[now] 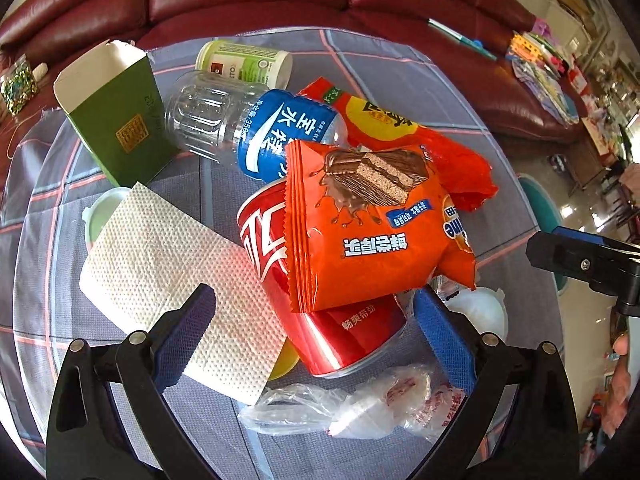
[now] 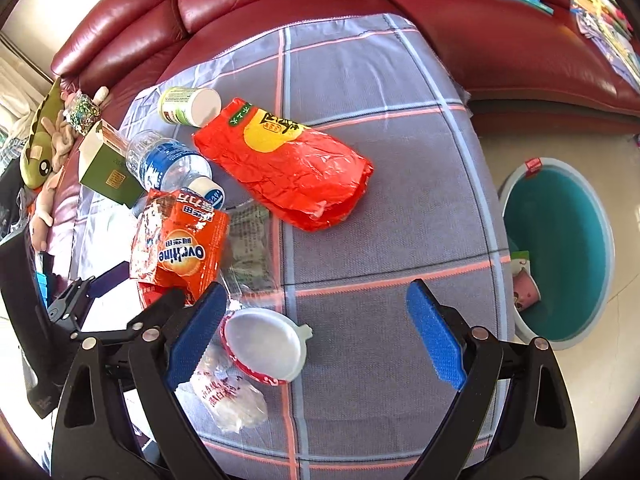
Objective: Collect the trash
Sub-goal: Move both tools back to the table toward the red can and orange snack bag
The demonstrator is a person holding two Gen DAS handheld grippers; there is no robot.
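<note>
Red soda can (image 1: 320,312) lies between the wide-open, empty left gripper (image 1: 316,332), under an orange wafer packet (image 1: 372,220) (loose). Right gripper (image 2: 316,332) gapes empty. Risk: closing may dislodge the packet, missing the teal bin (image 2: 560,248).

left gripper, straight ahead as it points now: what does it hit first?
Probably the red soda can, lying between the open left gripper pads, with the orange snack packet on top. Depth is uncertain.

Plaid cloth (image 2: 380,184) — red bag (image 2: 288,164), lidded cup (image 2: 262,346), green box (image 1: 116,120).
</note>
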